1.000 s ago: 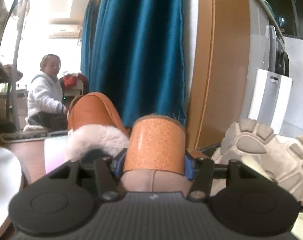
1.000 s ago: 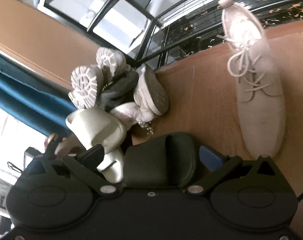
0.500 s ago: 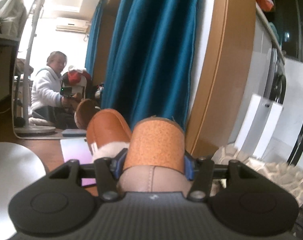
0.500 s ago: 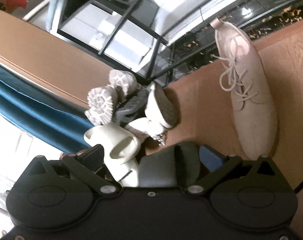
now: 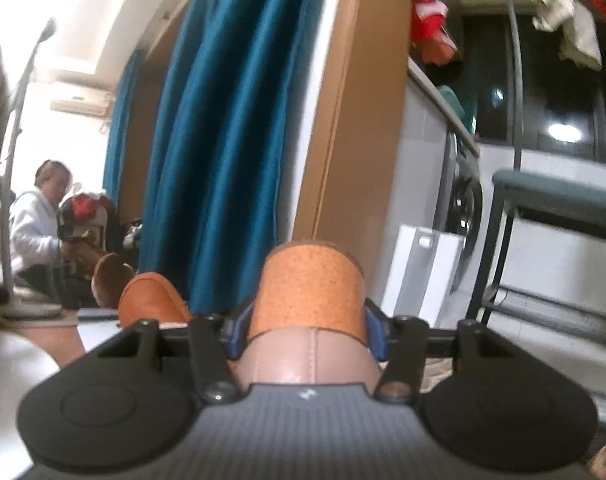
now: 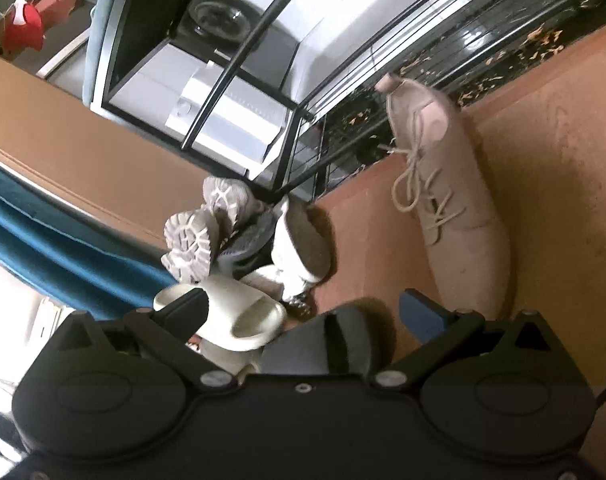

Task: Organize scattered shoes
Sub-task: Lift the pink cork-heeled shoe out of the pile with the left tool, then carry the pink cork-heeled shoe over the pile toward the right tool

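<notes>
The left tongs (image 5: 305,320) are clenched on the heel of a tan shoe (image 5: 307,320), its speckled orange sole facing forward and its blue pads (image 5: 373,330) pressed against both sides. Just left of it sits an orange slipper (image 5: 151,300) on the floor, in front of a blue curtain (image 5: 223,140) and a wooden door frame (image 5: 355,120); a white box (image 5: 419,272) and a washing machine (image 5: 463,216) stand to the right, and a seated person in white (image 5: 35,220) is far off at left. The right tongs (image 6: 303,314) are spread wide and grasp nothing, with a dark slide sandal (image 6: 327,340) lying between the fingers (image 6: 421,314) on the brown floor (image 6: 551,160). A cream slide (image 6: 231,316) lies beside the left finger, touching a heap of sneakers (image 6: 239,232) piled against the wall. A beige lace-up shoe (image 6: 451,200) lies apart at right, near the dark rack (image 6: 303,148).
</notes>
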Demonstrator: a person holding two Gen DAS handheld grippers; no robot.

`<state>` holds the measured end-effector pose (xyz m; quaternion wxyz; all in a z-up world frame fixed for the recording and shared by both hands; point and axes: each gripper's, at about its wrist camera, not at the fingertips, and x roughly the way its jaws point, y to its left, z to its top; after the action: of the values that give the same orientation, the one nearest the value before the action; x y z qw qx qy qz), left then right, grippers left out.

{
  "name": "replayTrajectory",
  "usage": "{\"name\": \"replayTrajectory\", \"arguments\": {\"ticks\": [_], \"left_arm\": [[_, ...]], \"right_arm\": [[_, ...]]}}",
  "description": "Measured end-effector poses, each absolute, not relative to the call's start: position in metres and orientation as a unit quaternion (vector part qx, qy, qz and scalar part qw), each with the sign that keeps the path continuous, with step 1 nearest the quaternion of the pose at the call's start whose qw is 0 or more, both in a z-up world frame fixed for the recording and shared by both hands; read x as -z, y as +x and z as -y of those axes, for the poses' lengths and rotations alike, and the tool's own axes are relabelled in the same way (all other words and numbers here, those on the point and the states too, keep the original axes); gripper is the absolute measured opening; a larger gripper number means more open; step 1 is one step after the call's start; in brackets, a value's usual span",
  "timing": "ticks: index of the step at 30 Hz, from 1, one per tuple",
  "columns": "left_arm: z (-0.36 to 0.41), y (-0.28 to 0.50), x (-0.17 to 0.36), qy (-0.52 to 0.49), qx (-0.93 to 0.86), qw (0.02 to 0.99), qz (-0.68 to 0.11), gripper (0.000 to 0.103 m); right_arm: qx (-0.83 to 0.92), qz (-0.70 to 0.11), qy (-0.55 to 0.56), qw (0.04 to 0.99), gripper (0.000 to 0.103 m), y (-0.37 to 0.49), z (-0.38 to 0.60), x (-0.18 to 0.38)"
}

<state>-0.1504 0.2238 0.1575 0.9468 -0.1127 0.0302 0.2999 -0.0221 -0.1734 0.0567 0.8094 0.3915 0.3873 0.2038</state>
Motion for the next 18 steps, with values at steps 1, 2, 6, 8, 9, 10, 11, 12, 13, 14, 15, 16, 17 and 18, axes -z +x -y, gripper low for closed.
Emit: {"name": "replayTrajectory", "arguments": {"ticks": [1,2,6,8,9,10,11,12,13,14,15,16,17,18], "left_arm": [[-0.220,-0.154,-0.157,-0.116,-0.297,0.947,-0.032,0.053],[-0.219,-0.156,-0.157,-0.113,-0.295,0.948,-0.033,0.053],[-0.218,-0.161,-0.159,-0.101,-0.277,0.954,-0.051,0.053],[-0.219,-0.163,-0.161,-0.107,-0.276,0.953,-0.056,0.053],[-0.218,-0.166,-0.163,-0.105,-0.277,0.954,-0.053,0.053],[-0.216,-0.168,-0.166,-0.103,-0.278,0.954,-0.051,0.053],[-0.212,-0.171,-0.169,-0.099,-0.283,0.953,-0.051,0.053],[-0.207,-0.173,-0.171,-0.094,-0.287,0.952,-0.052,0.053],[-0.199,-0.175,-0.173,-0.085,-0.291,0.951,-0.055,0.053],[-0.191,-0.176,-0.175,-0.077,-0.296,0.951,-0.058,0.053],[-0.183,-0.179,-0.177,-0.069,-0.296,0.951,-0.060,0.053],[-0.174,-0.182,-0.177,-0.066,-0.286,0.954,-0.060,0.053],[-0.167,-0.185,-0.177,-0.068,-0.273,0.958,-0.059,0.053],[-0.159,-0.188,-0.177,-0.069,-0.260,0.961,-0.059,0.053]], "right_arm": [[-0.202,-0.388,0.394,0.809,0.103,-0.022,0.175,-0.056],[-0.201,-0.389,0.396,0.807,0.103,-0.022,0.176,-0.055],[-0.200,-0.392,0.404,0.802,0.103,-0.021,0.176,-0.051],[-0.203,-0.391,0.404,0.802,0.103,-0.021,0.176,-0.051],[-0.204,-0.390,0.404,0.802,0.103,-0.022,0.176,-0.052],[-0.204,-0.390,0.404,0.802,0.103,-0.022,0.176,-0.052],[-0.202,-0.390,0.404,0.802,0.103,-0.022,0.177,-0.052],[-0.200,-0.391,0.405,0.802,0.103,-0.022,0.177,-0.051],[-0.198,-0.392,0.406,0.801,0.103,-0.022,0.178,-0.050],[-0.195,-0.393,0.407,0.801,0.103,-0.022,0.179,-0.049],[-0.192,-0.394,0.409,0.800,0.103,-0.022,0.180,-0.049],[-0.190,-0.395,0.411,0.799,0.103,-0.022,0.181,-0.048],[-0.188,-0.396,0.413,0.798,0.103,-0.022,0.181,-0.047],[-0.187,-0.397,0.414,0.798,0.103,-0.022,0.182,-0.047]]}}
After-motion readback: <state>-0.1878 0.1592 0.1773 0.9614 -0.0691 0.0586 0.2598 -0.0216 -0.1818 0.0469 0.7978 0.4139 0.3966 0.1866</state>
